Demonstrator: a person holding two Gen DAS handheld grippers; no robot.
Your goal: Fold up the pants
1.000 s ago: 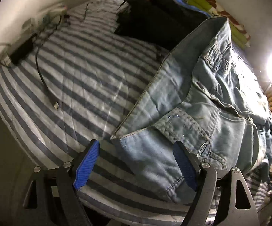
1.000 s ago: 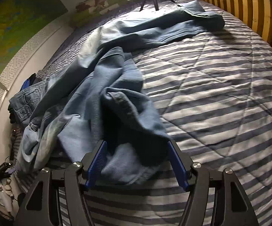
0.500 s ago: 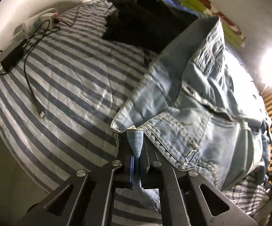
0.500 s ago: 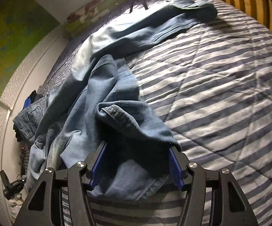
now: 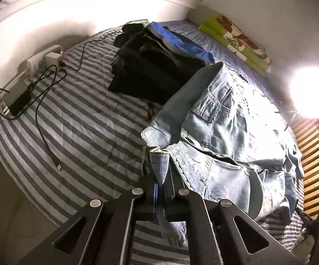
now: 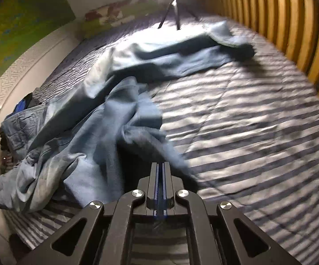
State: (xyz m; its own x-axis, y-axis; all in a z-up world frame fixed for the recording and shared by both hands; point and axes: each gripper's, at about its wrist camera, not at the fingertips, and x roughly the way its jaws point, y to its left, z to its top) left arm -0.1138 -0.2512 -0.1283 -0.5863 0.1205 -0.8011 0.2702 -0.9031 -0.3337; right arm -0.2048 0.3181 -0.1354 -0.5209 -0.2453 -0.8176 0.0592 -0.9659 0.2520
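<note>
Light blue jeans [image 5: 225,143] lie crumpled on the striped bedcover [image 5: 82,132]. My left gripper [image 5: 162,177] is shut on a corner of their waistband and holds it raised off the bed. In the right wrist view the jeans [image 6: 88,154] spread to the left, with one leg [image 6: 181,57] stretched toward the far side. My right gripper [image 6: 160,169] is closing at the near edge of the other leg, its jaws almost together on a thin fold of denim. This view is blurred.
A stack of dark folded clothes [image 5: 150,66] lies beyond the waistband. A power strip [image 5: 46,59], a dark device [image 5: 20,103] and cables [image 5: 46,137] lie at the bed's left edge. A bright lamp [image 5: 309,92] and a wooden slatted wall [image 6: 281,22] are on the right.
The left jaws went from wide open to shut on the waistband corner, then rose with it. The right jaws narrowed from around the leg's end to nearly together on the denim.
</note>
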